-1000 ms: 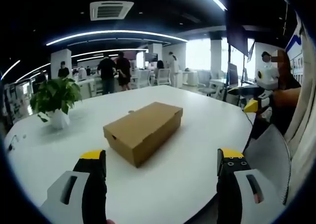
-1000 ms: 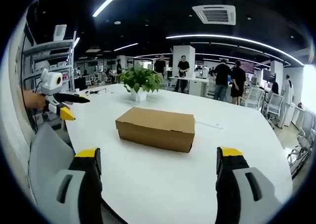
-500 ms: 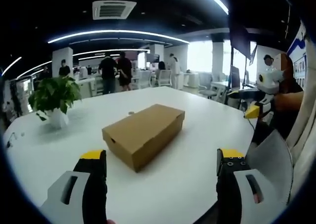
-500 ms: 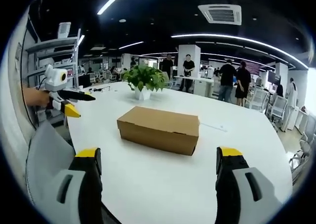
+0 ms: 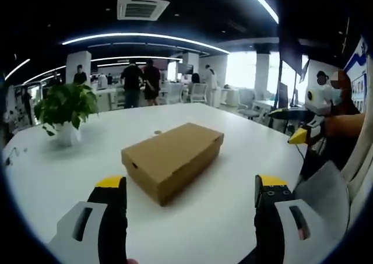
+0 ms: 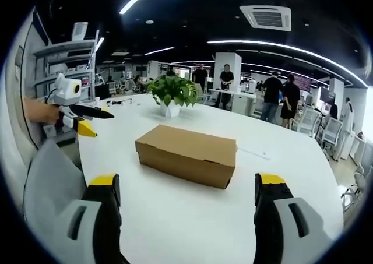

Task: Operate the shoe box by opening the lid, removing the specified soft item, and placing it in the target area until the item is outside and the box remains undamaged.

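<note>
The left hand-held gripper (image 5: 189, 188) has its yellow-tipped black jaws spread wide and empty above the near edge of the white oval counter (image 5: 245, 159); the right hand-held gripper (image 6: 185, 188) is spread the same way. Between each pair of jaws, well apart from them, lies the closed plain brown cardboard shoe box (image 5: 172, 159), lid on, near the counter's middle. It looks slightly nearer than a second ago; both views have shifted a little. A green potted plant in a white pot (image 6: 171, 95) stands beyond the box. Around is an open office with ceiling strip lights (image 5: 140, 38) and standing people (image 6: 281, 98).
</note>
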Action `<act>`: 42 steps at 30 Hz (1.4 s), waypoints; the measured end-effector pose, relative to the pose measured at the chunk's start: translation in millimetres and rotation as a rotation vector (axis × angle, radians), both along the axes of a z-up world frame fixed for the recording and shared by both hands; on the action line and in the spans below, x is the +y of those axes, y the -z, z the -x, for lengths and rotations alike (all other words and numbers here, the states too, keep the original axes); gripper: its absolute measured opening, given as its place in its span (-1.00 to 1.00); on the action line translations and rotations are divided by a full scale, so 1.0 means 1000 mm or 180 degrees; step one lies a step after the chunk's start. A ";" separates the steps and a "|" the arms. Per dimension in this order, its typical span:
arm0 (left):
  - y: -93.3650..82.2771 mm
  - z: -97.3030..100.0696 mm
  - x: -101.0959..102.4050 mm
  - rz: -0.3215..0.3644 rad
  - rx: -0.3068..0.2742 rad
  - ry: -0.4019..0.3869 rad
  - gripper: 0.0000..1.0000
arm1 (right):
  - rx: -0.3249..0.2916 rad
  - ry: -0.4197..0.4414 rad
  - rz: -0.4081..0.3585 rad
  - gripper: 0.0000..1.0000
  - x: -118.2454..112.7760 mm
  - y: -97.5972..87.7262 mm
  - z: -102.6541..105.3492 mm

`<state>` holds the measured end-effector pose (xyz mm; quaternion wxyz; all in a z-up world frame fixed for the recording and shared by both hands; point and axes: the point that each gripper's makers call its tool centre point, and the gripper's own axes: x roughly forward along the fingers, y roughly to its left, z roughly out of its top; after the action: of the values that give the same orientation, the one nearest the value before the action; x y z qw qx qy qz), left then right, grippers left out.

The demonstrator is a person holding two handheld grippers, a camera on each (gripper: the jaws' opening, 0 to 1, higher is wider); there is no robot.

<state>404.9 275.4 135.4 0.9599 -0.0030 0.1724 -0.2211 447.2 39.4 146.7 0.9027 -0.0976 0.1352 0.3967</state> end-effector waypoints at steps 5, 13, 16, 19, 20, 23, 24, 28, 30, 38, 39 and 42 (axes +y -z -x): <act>0.002 -0.009 0.005 -0.0018 0.0009 -0.0055 0.87 | 0.0002 -0.0055 0.0039 0.80 0.003 0.002 -0.008; 0.005 -0.021 0.011 -0.0075 0.0026 -0.0103 0.86 | -0.0010 -0.0126 0.0123 0.79 0.004 0.005 -0.025; 0.008 -0.025 0.011 -0.0084 0.0044 -0.0113 0.85 | -0.0009 -0.0141 0.0151 0.79 0.004 0.007 -0.030; 0.011 -0.029 0.012 -0.0110 0.0059 -0.0118 0.84 | -0.0007 -0.0157 0.0188 0.78 0.003 0.010 -0.035; 0.012 -0.030 0.012 -0.0113 0.0061 -0.0117 0.84 | 0.0003 -0.0166 0.0205 0.77 0.003 0.012 -0.037; 0.014 -0.034 0.013 -0.0115 0.0079 -0.0130 0.83 | 0.0021 -0.0189 0.0250 0.77 0.003 0.017 -0.041; 0.015 -0.035 0.013 -0.0112 0.0080 -0.0133 0.83 | 0.0029 -0.0198 0.0264 0.77 0.003 0.019 -0.043; 0.019 -0.039 0.012 -0.0136 0.0106 -0.0137 0.83 | 0.0042 -0.0231 0.0297 0.76 0.004 0.024 -0.049; 0.020 -0.041 0.011 -0.0143 0.0114 -0.0137 0.83 | 0.0050 -0.0254 0.0324 0.76 0.006 0.026 -0.052; 0.026 -0.052 0.011 -0.0109 0.0122 -0.0182 0.79 | 0.0039 -0.0344 0.0393 0.73 0.009 0.032 -0.065; 0.026 -0.055 0.012 -0.0103 0.0119 -0.0201 0.79 | 0.0037 -0.0351 0.0398 0.72 0.010 0.032 -0.066; 0.031 -0.059 0.013 -0.0130 0.0138 -0.0229 0.76 | 0.0051 -0.0388 0.0425 0.72 0.012 0.036 -0.071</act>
<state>464.1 288.8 104.8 0.9631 0.0056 0.1974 -0.1827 518.6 51.0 110.6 0.8672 -0.1625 0.1624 0.4417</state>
